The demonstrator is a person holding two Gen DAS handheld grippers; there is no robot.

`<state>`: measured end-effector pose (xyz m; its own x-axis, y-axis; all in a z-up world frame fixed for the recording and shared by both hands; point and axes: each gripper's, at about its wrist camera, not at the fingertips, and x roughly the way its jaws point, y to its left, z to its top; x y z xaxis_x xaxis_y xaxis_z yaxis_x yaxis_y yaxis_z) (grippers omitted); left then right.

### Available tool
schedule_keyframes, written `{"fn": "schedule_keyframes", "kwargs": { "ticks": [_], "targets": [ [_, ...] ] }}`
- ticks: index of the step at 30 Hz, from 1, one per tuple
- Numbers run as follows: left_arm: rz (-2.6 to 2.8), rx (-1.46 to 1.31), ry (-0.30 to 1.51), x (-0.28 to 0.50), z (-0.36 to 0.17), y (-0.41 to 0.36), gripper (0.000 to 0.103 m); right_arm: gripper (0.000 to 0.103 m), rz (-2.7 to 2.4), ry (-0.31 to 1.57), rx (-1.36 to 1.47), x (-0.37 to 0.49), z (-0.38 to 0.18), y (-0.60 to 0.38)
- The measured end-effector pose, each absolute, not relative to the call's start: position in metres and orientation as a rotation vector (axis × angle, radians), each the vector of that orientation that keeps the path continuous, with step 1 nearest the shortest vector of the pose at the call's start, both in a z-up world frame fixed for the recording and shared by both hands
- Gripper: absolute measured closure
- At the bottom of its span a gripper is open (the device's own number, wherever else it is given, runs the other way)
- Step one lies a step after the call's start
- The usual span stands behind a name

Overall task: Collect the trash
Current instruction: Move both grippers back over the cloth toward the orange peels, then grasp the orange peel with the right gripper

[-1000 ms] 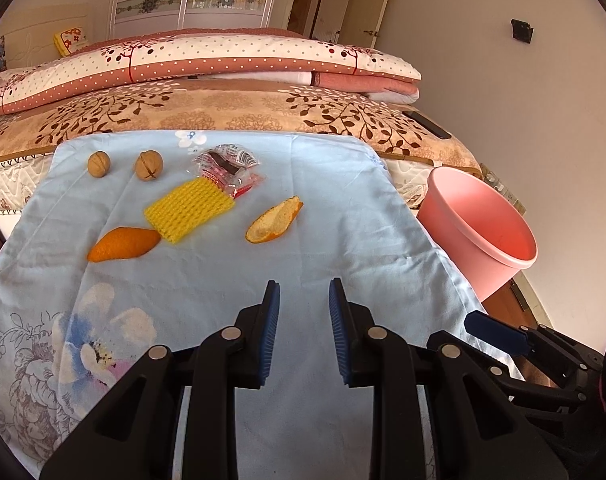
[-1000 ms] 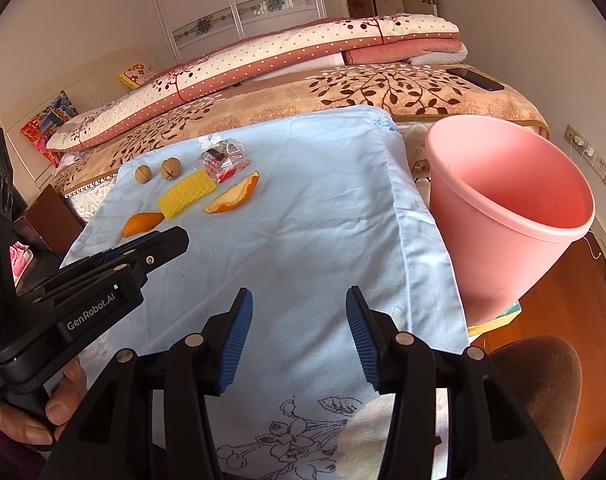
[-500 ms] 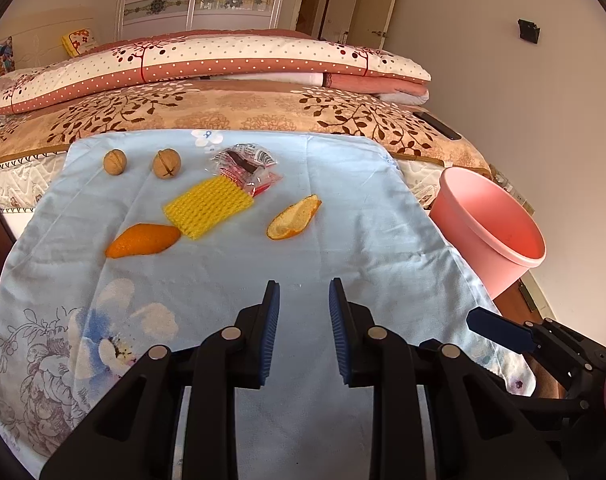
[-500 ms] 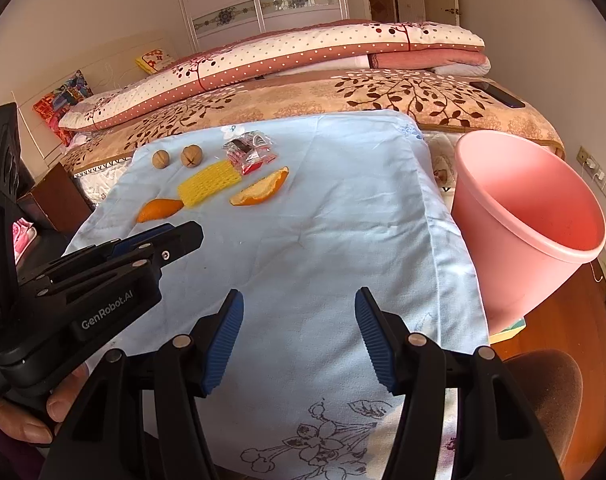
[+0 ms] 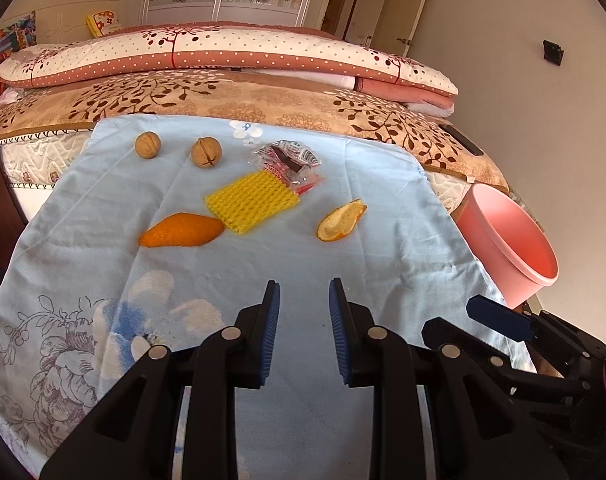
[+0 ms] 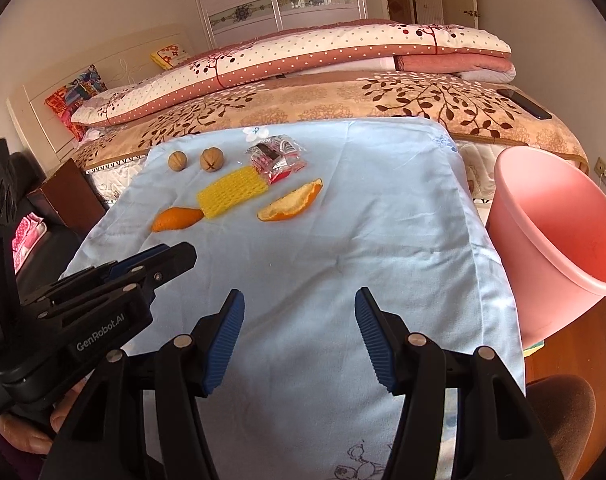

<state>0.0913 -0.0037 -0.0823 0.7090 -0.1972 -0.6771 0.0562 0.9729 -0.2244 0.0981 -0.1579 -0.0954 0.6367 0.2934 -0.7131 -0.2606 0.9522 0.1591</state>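
- I read "GenRobot.AI" in white on the black plastic left gripper [image 6: 171, 258] body, right wrist view.
- Below it, partial white print on the same housing, cut off — can't read.
- Crumpled clear red-printed snack wrapper [image 5: 289, 164]: print too small to read.

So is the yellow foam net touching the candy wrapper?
Touching. In the left wrist view the yellow foam net's far corner runs under the candy wrapper's edge, no blue cloth showing between them.

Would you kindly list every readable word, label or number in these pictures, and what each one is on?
"GenRobot.AI": white lettering on the black body of the left tool, seen in the right wrist view.
Print on the snack wrapper: too small and crumpled to read.
Nothing else is legible.
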Motion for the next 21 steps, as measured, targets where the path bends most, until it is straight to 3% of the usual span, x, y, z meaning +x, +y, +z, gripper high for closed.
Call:
{"fn": "schedule_keyframes", "kwargs": {
  "ticks": [5, 21],
  "targets": [
    [-0.124, -0.195, 0.758, 0.094, -0.081, 0.016, 0.078, 0.046, 0.341, 0.830, 0.124, 0.132, -0.093, -0.149],
    [-0.233, -0.100, 0.766, 0.148, -0.063, 0.044, 0.078, 0.061, 0.252, 0.913, 0.245, 0.224, -0.129, -0.134]
  ]
}}
